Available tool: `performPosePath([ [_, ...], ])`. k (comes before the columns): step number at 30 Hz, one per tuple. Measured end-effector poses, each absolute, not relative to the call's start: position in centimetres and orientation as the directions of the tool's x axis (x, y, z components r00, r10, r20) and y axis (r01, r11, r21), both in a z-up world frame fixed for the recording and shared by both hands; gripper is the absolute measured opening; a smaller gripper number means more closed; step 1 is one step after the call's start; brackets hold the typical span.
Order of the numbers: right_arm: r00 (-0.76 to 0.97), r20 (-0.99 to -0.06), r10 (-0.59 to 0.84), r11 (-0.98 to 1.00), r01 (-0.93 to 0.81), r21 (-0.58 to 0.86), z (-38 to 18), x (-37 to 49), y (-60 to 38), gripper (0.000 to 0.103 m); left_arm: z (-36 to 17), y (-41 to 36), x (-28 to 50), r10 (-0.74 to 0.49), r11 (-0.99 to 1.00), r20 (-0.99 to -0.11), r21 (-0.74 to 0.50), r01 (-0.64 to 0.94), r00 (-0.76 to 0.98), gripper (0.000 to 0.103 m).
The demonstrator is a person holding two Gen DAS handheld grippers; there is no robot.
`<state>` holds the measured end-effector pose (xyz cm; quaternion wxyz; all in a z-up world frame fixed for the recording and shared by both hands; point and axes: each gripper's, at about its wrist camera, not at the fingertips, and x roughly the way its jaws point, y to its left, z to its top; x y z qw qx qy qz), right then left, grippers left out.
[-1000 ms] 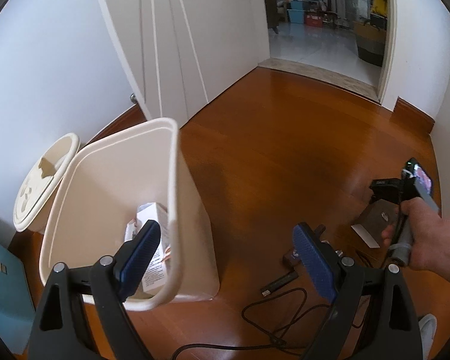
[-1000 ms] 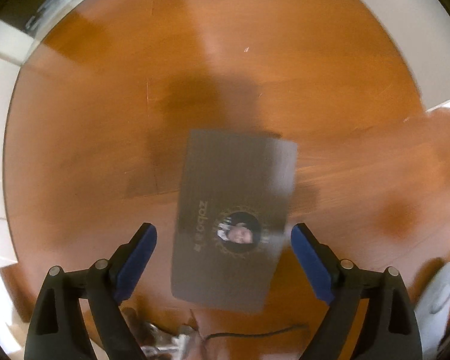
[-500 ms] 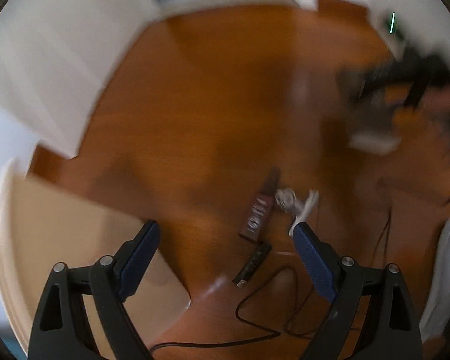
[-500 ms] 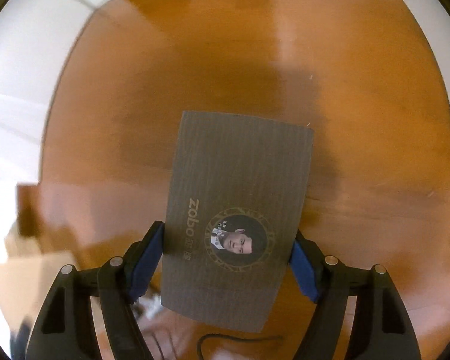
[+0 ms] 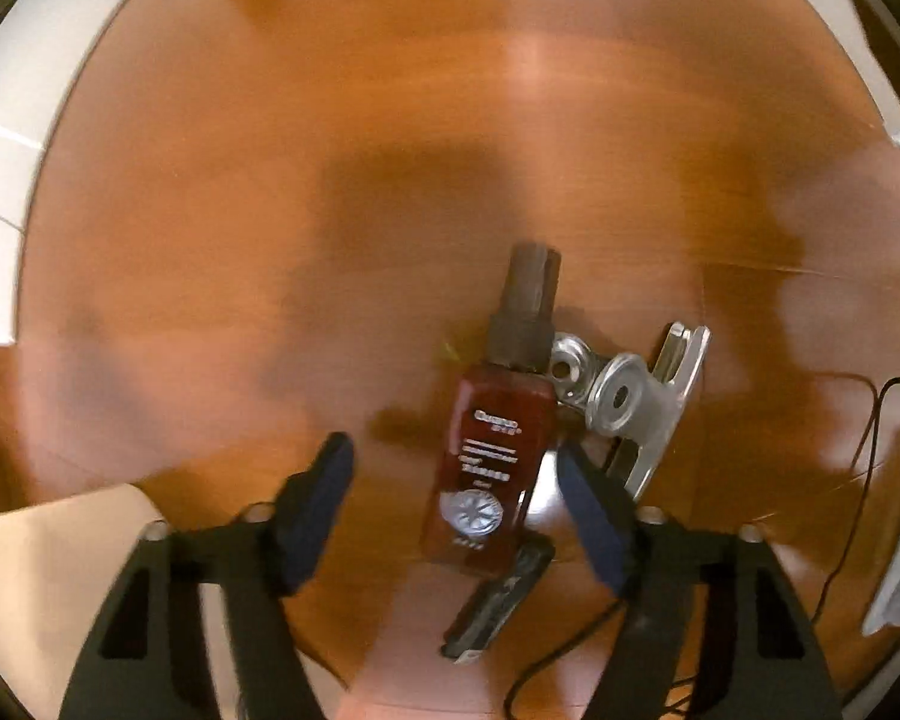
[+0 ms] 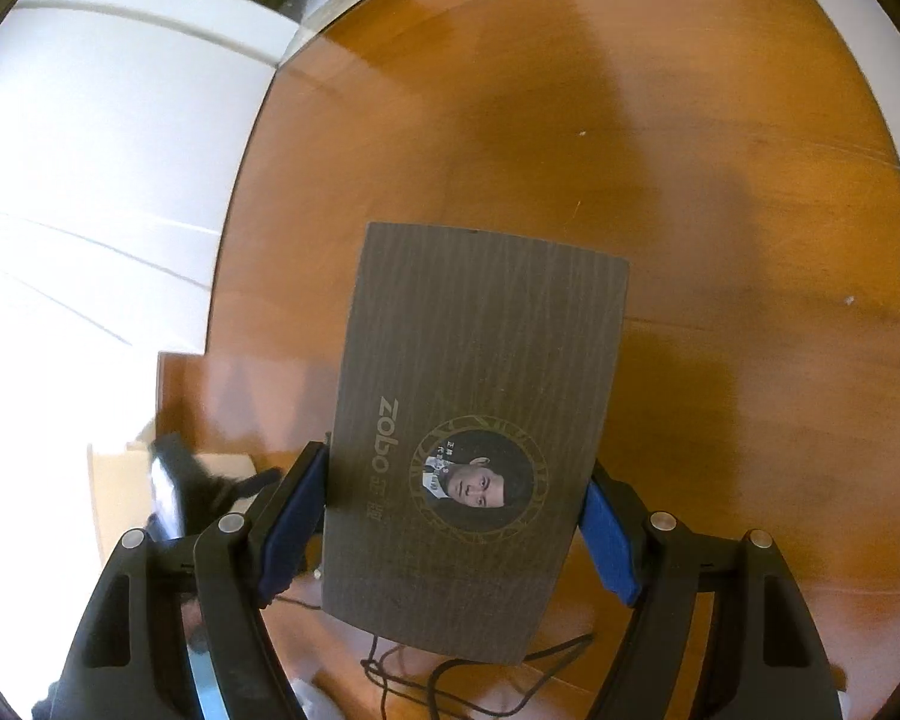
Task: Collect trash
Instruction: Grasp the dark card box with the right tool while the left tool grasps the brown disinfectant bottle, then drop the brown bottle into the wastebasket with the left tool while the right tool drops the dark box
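Left wrist view: the left tongs (image 5: 456, 495) gape wide above the wooden floor (image 5: 270, 210), straddling a dark red spray bottle (image 5: 491, 468) lying flat. A metal clip (image 5: 636, 399) touches the bottle's right side.

Right wrist view: the right tongs (image 6: 453, 531) clamp a flat brown Zobo box (image 6: 477, 420) by its side edges, lifted over the floor.

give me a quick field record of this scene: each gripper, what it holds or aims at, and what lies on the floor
left gripper: open, over the bottle, not gripping
right gripper: shut on the box
bottle: dark red, lying on the wood floor
clip: metal, beside the bottle
black stick: at the bottle's base
cables: on floor
bin: corner visible, lower left
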<state>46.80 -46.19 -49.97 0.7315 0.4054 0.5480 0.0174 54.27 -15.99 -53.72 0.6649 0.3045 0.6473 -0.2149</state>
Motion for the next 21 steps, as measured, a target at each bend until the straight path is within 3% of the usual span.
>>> performPosePath([
  [3, 0.421, -0.785, 0.454, 0.672, 0.417, 0.612, -49.3, 46.4, -46.8, 0.079, -54.4, -15.7, 54.5, 0.069, 0.745, -0.997, 0.079, 0.662, 0.041, 0.050],
  [4, 0.432, -0.787, 0.440, 0.679, 0.413, 0.607, -48.8, 45.8, -47.2, 0.079, -54.4, -15.5, 54.6, 0.052, 0.761, -0.998, 0.056, 0.646, 0.025, 0.040],
  [6, 0.444, -0.790, 0.422, 0.689, 0.409, 0.598, -48.0, 44.8, -47.7, 0.079, -54.1, -15.5, 54.7, 0.041, 0.779, -0.999, 0.054, 0.625, 0.035, 0.031],
  [13, 0.422, -0.809, 0.409, 0.698, 0.427, 0.575, -47.2, 44.6, -47.1, 0.079, -49.6, -14.0, 51.2, -0.032, 0.850, -0.987, 0.056, 0.524, 0.157, 0.030],
  [17, 0.397, -0.819, 0.415, 0.719, 0.407, 0.562, -45.4, 44.9, -45.7, 0.079, -42.4, -13.0, 49.2, -0.081, 0.895, -0.956, 0.054, 0.442, 0.282, 0.030],
  [21, 0.396, -0.819, 0.416, 0.752, 0.356, 0.555, -40.5, 44.3, -44.2, 0.079, -31.6, -9.9, 46.9, -0.114, 0.954, -0.886, 0.028, 0.298, 0.449, 0.030],
])
